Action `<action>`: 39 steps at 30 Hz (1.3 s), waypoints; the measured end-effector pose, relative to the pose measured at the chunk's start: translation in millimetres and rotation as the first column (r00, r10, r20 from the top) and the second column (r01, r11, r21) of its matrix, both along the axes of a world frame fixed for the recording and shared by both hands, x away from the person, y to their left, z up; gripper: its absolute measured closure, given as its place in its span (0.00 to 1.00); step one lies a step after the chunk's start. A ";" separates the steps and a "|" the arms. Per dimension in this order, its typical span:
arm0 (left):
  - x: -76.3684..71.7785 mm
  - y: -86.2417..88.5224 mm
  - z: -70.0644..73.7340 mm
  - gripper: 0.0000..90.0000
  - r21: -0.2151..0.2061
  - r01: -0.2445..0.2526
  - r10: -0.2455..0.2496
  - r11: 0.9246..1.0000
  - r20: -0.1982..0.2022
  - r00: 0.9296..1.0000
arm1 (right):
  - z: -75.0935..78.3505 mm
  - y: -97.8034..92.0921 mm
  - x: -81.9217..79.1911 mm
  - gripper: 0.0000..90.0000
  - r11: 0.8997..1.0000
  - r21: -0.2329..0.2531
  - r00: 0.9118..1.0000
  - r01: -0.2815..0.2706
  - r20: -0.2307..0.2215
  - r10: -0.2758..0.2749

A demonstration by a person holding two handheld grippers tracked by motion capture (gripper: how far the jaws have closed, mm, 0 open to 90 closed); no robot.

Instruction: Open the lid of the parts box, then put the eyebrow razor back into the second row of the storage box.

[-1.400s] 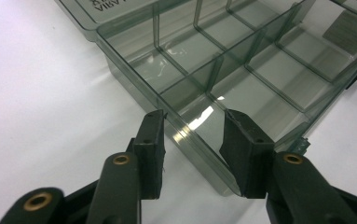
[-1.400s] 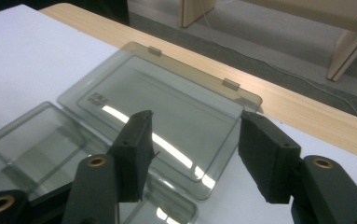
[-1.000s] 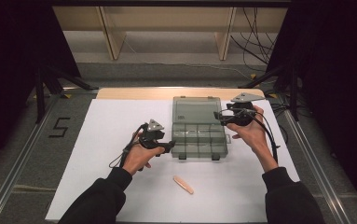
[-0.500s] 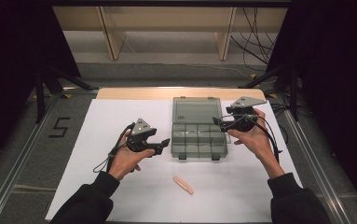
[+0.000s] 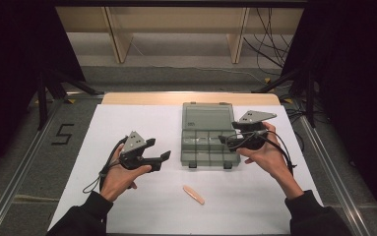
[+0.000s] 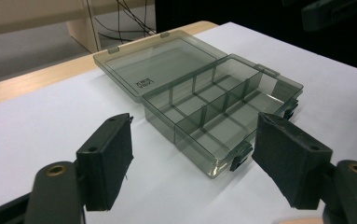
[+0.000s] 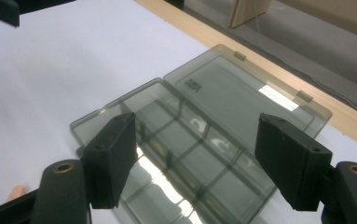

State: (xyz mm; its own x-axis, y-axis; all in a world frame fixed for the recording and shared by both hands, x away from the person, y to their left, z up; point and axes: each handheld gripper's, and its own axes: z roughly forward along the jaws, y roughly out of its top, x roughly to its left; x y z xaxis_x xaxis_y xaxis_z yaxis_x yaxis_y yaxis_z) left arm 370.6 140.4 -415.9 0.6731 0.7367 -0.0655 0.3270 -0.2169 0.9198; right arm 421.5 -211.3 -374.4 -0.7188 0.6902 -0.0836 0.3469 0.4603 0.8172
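The organizer box (image 5: 208, 136) lies open at the middle of the table (image 5: 127, 123), toward its far side. Its lid (image 5: 207, 116) is folded flat back on the far side, so all the small compartments face up and I can reach any of them from above; as far as I can see they are empty. My right claw (image 5: 224, 140) hangs over the box's right edge with its jaws spread wide and nothing between them, which I judge puts it ready to steady the tray. My left claw (image 5: 159, 150) sits just left of the box, spread too and empty, pointing at its near corner. Nearer to me a small peach-coloured piece (image 5: 193, 194) lies alone on the white sheet, probably what goes into a compartment.
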 end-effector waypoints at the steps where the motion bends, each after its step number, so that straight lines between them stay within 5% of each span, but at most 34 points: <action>1: 0.0 0.0 0.0 0.28 0.000 0.000 0.000 1.000 0.000 1.000 | -0.2 1.3 -1.9 0.33 1.000 -0.003 1.000 -0.010 -0.013 0.010; 11: -15.8 7.5 3.6 0.25 -0.016 0.002 -0.002 1.000 0.031 1.000 | -7.6 13.6 -15.1 0.33 0.996 -0.035 0.996 -0.076 -0.047 0.074; 19: -29.3 14.2 3.9 0.25 -0.008 0.006 -0.005 1.000 0.050 0.999 | -18.3 29.1 -31.9 0.33 0.987 -0.069 0.985 -0.147 -0.099 0.140; 30: -40.3 20.5 0.4 0.25 -0.020 0.005 -0.004 1.000 0.052 0.999 | -28.5 49.4 -50.3 0.32 0.965 -0.125 0.967 -0.231 -0.135 0.214; 39: -42.6 20.0 -2.0 0.25 -0.014 0.002 -0.001 1.000 0.056 0.998 | -40.7 63.2 -56.9 0.32 0.943 -0.172 0.946 -0.285 -0.208 0.248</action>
State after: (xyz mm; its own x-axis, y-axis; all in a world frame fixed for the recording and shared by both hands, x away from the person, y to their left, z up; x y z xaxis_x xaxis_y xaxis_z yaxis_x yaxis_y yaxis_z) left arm 328.0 160.4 -417.9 0.6772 0.7348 -0.0382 0.2747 -0.2043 0.9396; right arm 364.6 -148.1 -415.0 -0.8895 0.4541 -0.0503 0.3223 0.7017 0.6355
